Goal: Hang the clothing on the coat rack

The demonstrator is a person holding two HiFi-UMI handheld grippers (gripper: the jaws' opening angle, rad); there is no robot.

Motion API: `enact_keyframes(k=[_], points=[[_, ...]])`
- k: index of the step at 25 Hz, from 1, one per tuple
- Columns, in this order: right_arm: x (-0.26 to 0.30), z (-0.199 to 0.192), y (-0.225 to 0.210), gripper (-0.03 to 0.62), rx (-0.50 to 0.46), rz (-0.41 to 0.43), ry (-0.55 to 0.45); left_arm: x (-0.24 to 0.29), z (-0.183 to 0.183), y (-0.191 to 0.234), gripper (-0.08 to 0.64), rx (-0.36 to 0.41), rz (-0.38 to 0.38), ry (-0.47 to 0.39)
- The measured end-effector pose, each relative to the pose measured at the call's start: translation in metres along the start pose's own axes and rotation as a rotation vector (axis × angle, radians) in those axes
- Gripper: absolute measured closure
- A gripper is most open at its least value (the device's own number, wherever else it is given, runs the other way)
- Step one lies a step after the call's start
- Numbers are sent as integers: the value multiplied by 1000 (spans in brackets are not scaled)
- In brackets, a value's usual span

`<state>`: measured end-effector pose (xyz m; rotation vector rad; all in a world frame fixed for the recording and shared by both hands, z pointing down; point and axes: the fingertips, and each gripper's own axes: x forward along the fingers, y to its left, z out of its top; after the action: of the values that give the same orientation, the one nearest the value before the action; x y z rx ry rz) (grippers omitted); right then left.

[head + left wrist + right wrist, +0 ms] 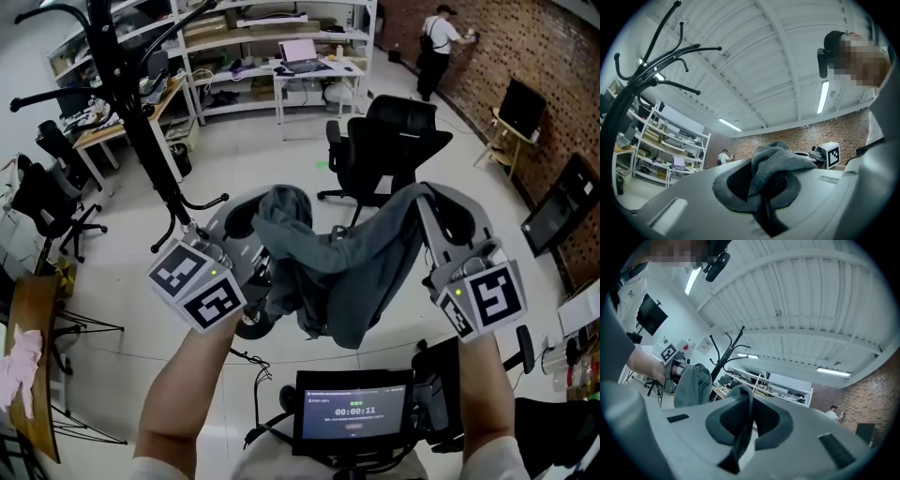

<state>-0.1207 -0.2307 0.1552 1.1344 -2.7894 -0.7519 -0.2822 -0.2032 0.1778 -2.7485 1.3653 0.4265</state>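
1. A dark grey-blue soft cloth garment (347, 272) hangs in the air between the two grippers. It sags in a loose swag in front of the wearer, above the pale floor (281, 169).
2. The left gripper (246, 217) has its jaws clamped tight on a bunched fold of the garment. In the left gripper view the cloth bulges up and out from between the dark pads (740, 180).
3. The right gripper (436, 199) is pinched together as well, on a thinner edge of the same cloth. In the right gripper view that edge runs down as a narrow strip between the two jaws.
4. The black metal coat rack (131, 103) with curved hooks stands on the floor at the upper left of the head view. It is beyond the left gripper and apart from the garment — the garment is not yet on it.
5. Behind the garment stands a black office chair (394, 141).
6. Farther back there is white shelving (272, 37) and a white desk (314, 67) with an open laptop (300, 49) on it.
7. A person (434, 42) stands at the red brick wall (506, 37) in the far right corner.
8. A small dark screen (354, 408) sits at the bottom of the head view, close to the wearer's body.
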Motion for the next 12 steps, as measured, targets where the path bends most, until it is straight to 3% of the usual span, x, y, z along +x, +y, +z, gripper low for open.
enact_keyframes(k=[12], points=[[80,40,58,561,-10,54,-83,-71,42,57,540,67,71,-7]])
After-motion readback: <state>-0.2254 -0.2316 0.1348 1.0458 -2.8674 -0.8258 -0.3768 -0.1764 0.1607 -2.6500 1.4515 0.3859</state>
